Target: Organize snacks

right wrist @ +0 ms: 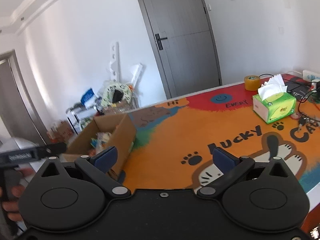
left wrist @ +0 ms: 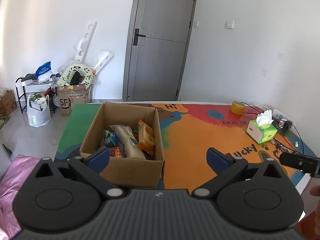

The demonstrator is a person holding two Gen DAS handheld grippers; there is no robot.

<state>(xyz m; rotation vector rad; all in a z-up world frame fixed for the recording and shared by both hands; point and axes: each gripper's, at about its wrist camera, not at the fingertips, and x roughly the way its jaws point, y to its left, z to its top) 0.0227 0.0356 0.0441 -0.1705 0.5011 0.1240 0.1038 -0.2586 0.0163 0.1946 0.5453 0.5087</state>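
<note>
An open cardboard box (left wrist: pixel 128 164) stands on the left part of the colourful table mat (left wrist: pixel 200 132). Several snack packets (left wrist: pixel 130 138) lie inside it, among them an orange one (left wrist: pixel 146 138) and a white one. My left gripper (left wrist: pixel 158 157) is open and empty, above the box's near right corner. My right gripper (right wrist: pixel 165 158) is open and empty above the orange mat (right wrist: pixel 190 128), to the right of the box (right wrist: pixel 112 132). Snacks (right wrist: pixel 102 140) show blurred inside the box in the right wrist view.
A green tissue box (left wrist: pixel 261 130) (right wrist: pixel 274 105), a yellow tape roll (left wrist: pixel 237 107) (right wrist: pixel 251 82), cables and keys (right wrist: pixel 304 120) lie at the table's right. Boxes, bags and a rack (left wrist: pixel 36 92) stand on the floor by the wall. A grey door (left wrist: pixel 160 40) is behind.
</note>
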